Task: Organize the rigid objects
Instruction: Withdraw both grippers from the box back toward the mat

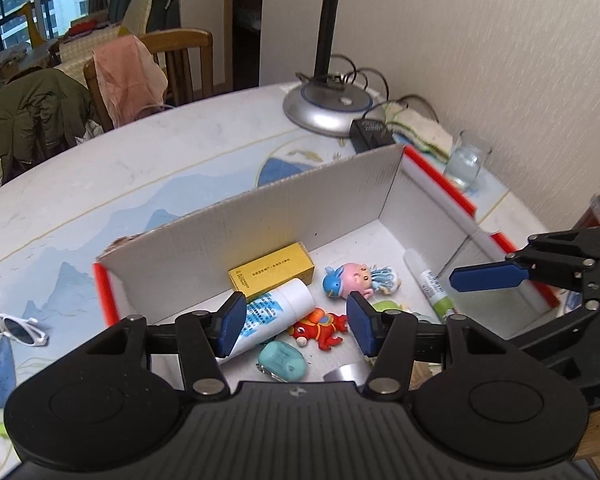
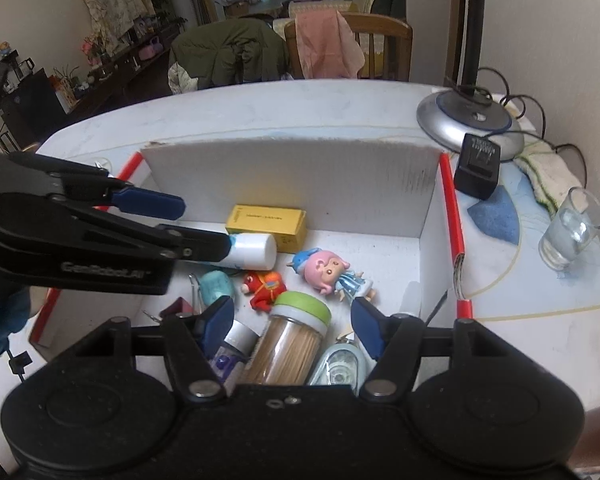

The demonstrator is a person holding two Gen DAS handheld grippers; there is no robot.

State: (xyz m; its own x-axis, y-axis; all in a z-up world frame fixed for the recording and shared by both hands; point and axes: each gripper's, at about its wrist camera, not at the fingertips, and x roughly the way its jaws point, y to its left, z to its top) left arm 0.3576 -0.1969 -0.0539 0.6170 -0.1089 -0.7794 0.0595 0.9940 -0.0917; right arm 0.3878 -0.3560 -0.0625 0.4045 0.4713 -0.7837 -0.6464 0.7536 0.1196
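White corrugated cardboard box (image 2: 292, 184) on the tabletop (image 1: 100, 200): small rigid items are being gathered inside; left tool (image 1: 296, 326) and right tool (image 2: 292, 326) are being held spread, empty, above.

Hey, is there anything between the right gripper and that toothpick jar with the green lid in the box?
Nothing visible. The right gripper is open just above the toothpick jar, which lies between its fingers. The left gripper is farther back, over the white bottle.

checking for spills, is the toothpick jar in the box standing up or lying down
Lying down. In the right wrist view the toothpick jar rests on its side in the box, green cap pointing toward the far wall.
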